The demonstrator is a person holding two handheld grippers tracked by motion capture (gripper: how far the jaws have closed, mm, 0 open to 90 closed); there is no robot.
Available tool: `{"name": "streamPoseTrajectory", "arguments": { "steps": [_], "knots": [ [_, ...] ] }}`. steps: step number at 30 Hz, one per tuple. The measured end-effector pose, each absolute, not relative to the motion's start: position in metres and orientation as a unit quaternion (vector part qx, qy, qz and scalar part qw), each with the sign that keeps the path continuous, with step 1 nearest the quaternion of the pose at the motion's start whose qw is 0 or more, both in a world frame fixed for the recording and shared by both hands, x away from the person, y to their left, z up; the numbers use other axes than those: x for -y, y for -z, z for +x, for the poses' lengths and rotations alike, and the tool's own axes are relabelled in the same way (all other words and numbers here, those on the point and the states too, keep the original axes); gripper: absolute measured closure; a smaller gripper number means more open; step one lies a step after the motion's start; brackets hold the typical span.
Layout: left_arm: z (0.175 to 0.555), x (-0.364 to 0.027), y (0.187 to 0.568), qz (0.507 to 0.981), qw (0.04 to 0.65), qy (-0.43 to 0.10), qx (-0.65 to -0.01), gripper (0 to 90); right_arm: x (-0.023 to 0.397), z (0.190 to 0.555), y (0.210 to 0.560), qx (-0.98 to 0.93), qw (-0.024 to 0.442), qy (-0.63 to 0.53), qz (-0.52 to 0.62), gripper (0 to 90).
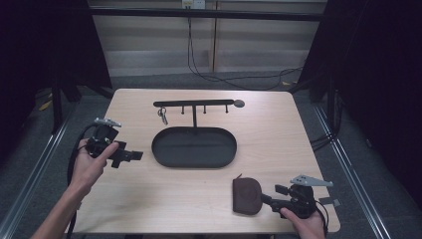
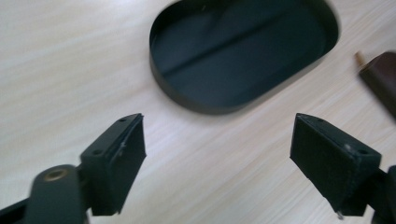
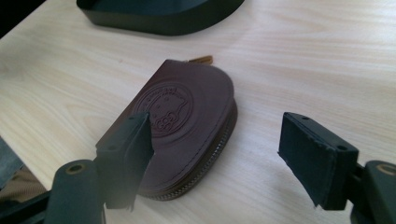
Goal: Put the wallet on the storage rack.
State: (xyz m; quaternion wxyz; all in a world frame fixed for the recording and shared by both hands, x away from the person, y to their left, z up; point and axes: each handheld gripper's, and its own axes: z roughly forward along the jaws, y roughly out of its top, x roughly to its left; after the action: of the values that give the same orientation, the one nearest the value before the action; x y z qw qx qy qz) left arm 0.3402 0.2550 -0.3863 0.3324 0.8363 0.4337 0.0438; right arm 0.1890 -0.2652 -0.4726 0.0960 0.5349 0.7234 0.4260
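Note:
A brown leather zip pouch [image 1: 247,195] with a round embossed stamp lies flat near the table's front edge. My right gripper [image 1: 268,199] is just right of it, jaws wide apart. In the right gripper view the pouch [image 3: 187,121] lies partly between the open jaws [image 3: 217,140], with no pad pressing on it. A black oval tray [image 1: 194,147] sits mid-table. My left gripper [image 1: 130,156] hovers at its left, pointing toward it. In the left gripper view the jaws [image 2: 217,154] stand open over bare wood, with the tray [image 2: 196,100] ahead and the pouch's corner [image 2: 380,77] at right.
A black hook rack [image 1: 194,103] rises on a post from the tray's far side, with a key ring [image 1: 162,116] hanging from its left hook. The light wooden table [image 1: 278,129] ends close behind my right hand. Cables run across the floor beyond it.

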Motion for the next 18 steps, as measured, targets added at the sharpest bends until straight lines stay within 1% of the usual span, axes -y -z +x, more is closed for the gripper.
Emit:
{"name": "streamPoseTrajectory", "arguments": {
  "steps": [1, 3, 5, 7, 9, 12, 15, 18],
  "knots": [
    [0.336, -0.257, 0.39, 0.836, 0.343, -0.042, -0.426, 18.9, 0.264, 0.19, 0.473, -0.727, 0.092, -0.423, 0.534, 25.4],
    [0.328, -0.26, 0.399, 0.83, 0.36, -0.034, -0.424, 16.5, 0.261, 0.19, 0.472, -0.733, 0.092, -0.416, 0.53, 23.9],
    [0.321, -0.258, 0.408, 0.83, 0.348, -0.044, -0.433, 17.6, 0.26, 0.19, 0.472, -0.737, 0.093, -0.41, 0.53, 22.6],
    [0.314, -0.255, 0.414, 0.838, 0.338, -0.055, -0.425, 18.2, 0.259, 0.191, 0.472, -0.739, 0.098, -0.401, 0.533, 22.6],
    [0.306, -0.254, 0.419, 0.834, 0.351, -0.063, -0.421, 18.1, 0.258, 0.19, 0.471, -0.741, 0.115, -0.384, 0.54, 21.9],
    [0.295, -0.251, 0.427, 0.832, 0.365, -0.065, -0.413, 18.0, 0.259, 0.19, 0.47, -0.738, 0.114, -0.384, 0.543, 20.4],
    [0.281, -0.251, 0.433, 0.837, 0.364, -0.068, -0.402, 17.9, 0.259, 0.189, 0.467, -0.74, 0.124, -0.377, 0.543, 19.5],
    [0.263, -0.245, 0.437, 0.84, 0.369, -0.075, -0.39, 18.0, 0.257, 0.189, 0.465, -0.742, 0.116, -0.374, 0.543, 19.9]
  ]
}}
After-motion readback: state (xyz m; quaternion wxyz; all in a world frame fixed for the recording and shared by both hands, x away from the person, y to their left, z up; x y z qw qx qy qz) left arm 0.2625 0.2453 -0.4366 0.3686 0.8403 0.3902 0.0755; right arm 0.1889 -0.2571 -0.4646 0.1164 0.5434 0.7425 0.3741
